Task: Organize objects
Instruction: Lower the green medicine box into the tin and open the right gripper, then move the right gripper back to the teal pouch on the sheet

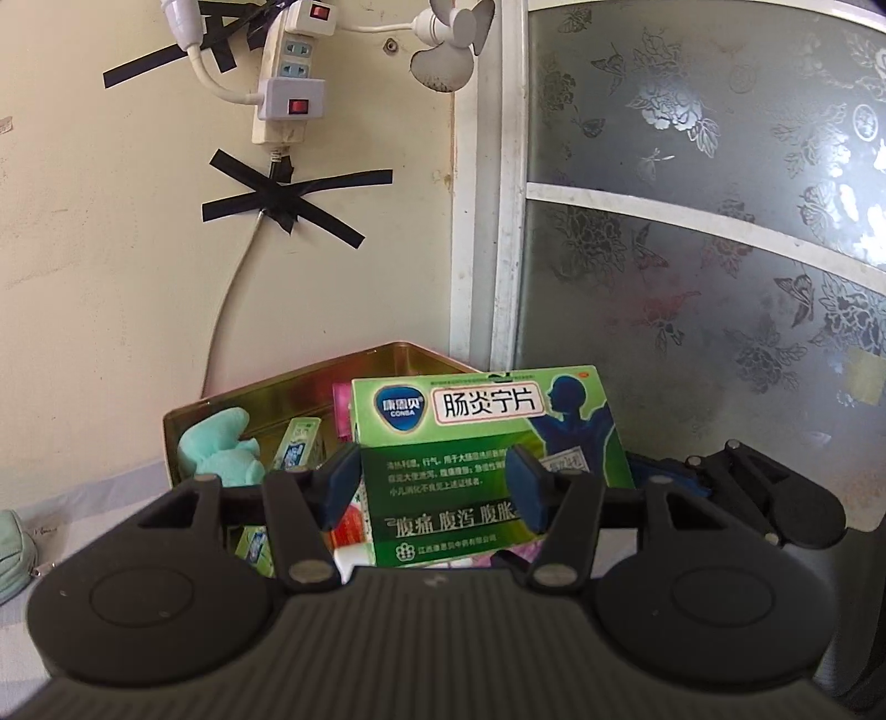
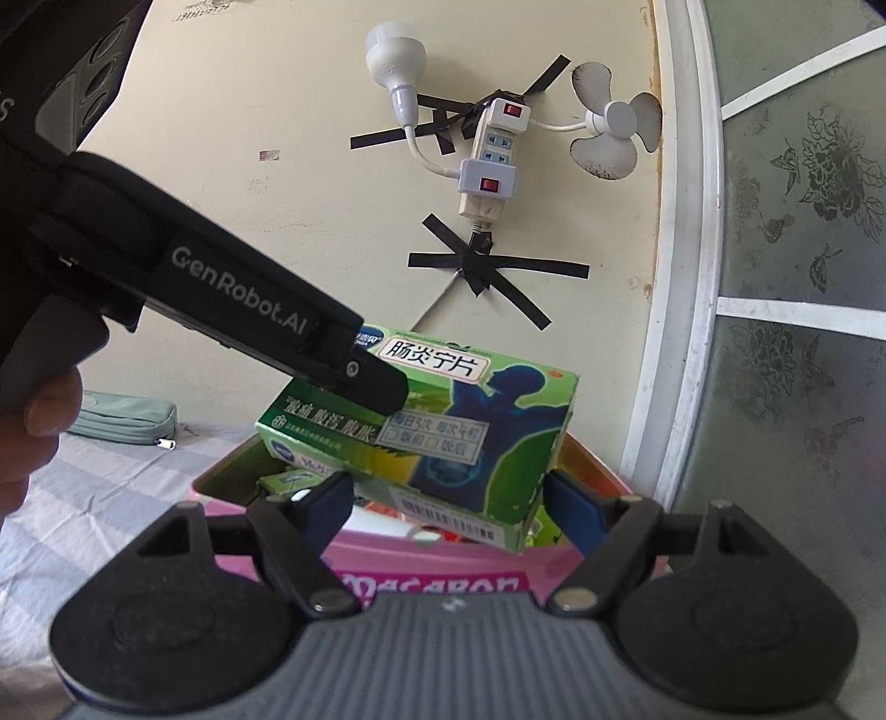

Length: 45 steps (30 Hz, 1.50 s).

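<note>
A green medicine box (image 1: 476, 437) with Chinese print is held above an open tin (image 1: 288, 387), pink outside and gold inside. My left gripper (image 1: 437, 484) is shut on the green box; in the right wrist view its black finger clamps the box (image 2: 443, 432) from the upper left. My right gripper (image 2: 448, 507) is open, its blue pads either side of the box's near lower edge, not pressing it. In the tin lie a mint plush toy (image 1: 221, 448), a small green box (image 1: 296, 451) and other packets.
The tin (image 2: 443, 559) stands on a pale striped cloth (image 2: 99, 498) against a cream wall. A power strip (image 1: 282, 83), taped cables and a small fan (image 1: 448, 44) hang on the wall. A patterned glass door (image 1: 709, 221) is at the right. A mint pouch (image 2: 127, 421) lies left.
</note>
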{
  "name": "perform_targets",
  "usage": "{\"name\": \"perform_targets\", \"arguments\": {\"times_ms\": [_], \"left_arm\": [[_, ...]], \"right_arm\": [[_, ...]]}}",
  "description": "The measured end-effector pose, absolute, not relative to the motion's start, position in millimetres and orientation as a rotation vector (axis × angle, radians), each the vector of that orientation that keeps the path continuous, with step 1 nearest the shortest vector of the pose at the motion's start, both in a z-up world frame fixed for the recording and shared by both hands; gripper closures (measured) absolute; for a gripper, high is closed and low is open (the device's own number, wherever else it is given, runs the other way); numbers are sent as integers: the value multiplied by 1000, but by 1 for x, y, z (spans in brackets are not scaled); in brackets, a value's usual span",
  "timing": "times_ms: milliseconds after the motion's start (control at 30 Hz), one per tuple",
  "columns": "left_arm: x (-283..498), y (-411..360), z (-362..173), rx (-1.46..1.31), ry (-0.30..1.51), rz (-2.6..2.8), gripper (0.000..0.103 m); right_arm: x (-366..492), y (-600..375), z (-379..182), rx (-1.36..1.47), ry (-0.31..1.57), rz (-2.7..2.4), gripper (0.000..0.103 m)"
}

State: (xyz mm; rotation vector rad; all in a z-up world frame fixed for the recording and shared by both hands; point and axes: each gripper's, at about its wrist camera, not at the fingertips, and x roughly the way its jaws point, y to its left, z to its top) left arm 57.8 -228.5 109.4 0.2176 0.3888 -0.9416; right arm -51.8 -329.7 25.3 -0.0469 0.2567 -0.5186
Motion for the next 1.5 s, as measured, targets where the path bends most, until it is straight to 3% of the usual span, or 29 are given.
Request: {"name": "perform_targets", "arguments": {"times_ms": [367, 500, 1500], "left_arm": [[108, -288, 105, 293, 381, -854, 44], [122, -304, 94, 309, 419, -798, 37], [34, -220, 74, 310, 439, -736, 32]], "right_arm": [[24, -397, 9, 39, 333, -503, 24], [40, -417, -1, 125, 351, -525, 12], [-66, -323, 0, 220, 272, -570, 8]]}}
